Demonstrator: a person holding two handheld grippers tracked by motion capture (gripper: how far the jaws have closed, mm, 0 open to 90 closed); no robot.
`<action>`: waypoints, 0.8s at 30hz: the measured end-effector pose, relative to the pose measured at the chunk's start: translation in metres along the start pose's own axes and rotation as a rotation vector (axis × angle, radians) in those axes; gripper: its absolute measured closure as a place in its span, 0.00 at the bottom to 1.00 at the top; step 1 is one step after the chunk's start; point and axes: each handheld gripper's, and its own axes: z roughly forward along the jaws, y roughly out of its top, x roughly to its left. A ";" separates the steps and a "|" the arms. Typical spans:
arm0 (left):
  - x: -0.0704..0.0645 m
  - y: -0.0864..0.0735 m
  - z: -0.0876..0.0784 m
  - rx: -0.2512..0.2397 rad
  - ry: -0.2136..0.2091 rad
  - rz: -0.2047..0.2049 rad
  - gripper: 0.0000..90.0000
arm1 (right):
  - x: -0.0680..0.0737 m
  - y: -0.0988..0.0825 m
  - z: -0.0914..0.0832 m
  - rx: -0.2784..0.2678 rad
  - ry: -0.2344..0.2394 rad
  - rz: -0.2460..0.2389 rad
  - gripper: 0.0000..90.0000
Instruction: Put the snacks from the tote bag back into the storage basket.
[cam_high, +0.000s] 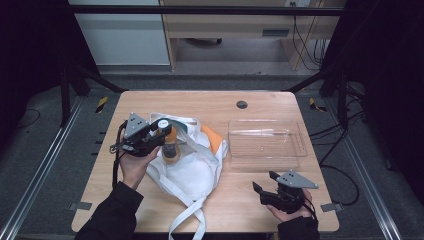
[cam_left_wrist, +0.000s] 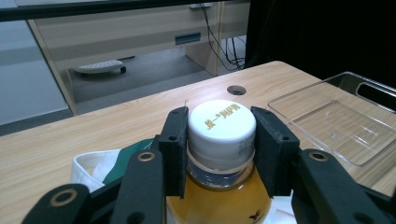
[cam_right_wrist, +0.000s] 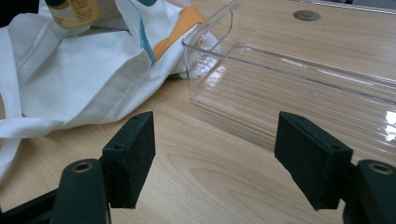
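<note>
A bottle of amber drink (cam_high: 170, 147) with a white cap (cam_left_wrist: 222, 122) stands upright over a white cloth bag (cam_high: 192, 165) with green and orange trim. My left gripper (cam_high: 159, 134) is shut on the bottle's neck just under the cap, one pad (cam_left_wrist: 175, 149) on each side. The bottle's label end (cam_right_wrist: 74, 11) peeks in at the top left of the right gripper view. My right gripper (cam_high: 265, 184) rests near the table's front right edge, open, with bare wood between its pads (cam_right_wrist: 133, 156).
A clear plastic tray (cam_high: 296, 150) lies empty to the right of the bag, its near wall (cam_right_wrist: 205, 46) close ahead of my right gripper. The bag's straps (cam_high: 187, 220) trail to the front edge. A round cable hole (cam_high: 242, 104) sits at the table's back.
</note>
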 end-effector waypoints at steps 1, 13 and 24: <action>-0.001 0.001 -0.001 -0.001 0.001 0.000 0.65 | 0.000 0.000 0.000 -0.002 0.000 0.001 0.32; -0.009 0.010 -0.010 -0.015 -0.008 0.014 0.65 | -0.001 -0.003 0.001 -0.032 0.007 -0.003 0.32; -0.020 0.020 -0.021 -0.029 -0.030 0.021 0.65 | -0.001 -0.003 0.001 -0.038 0.002 -0.008 0.31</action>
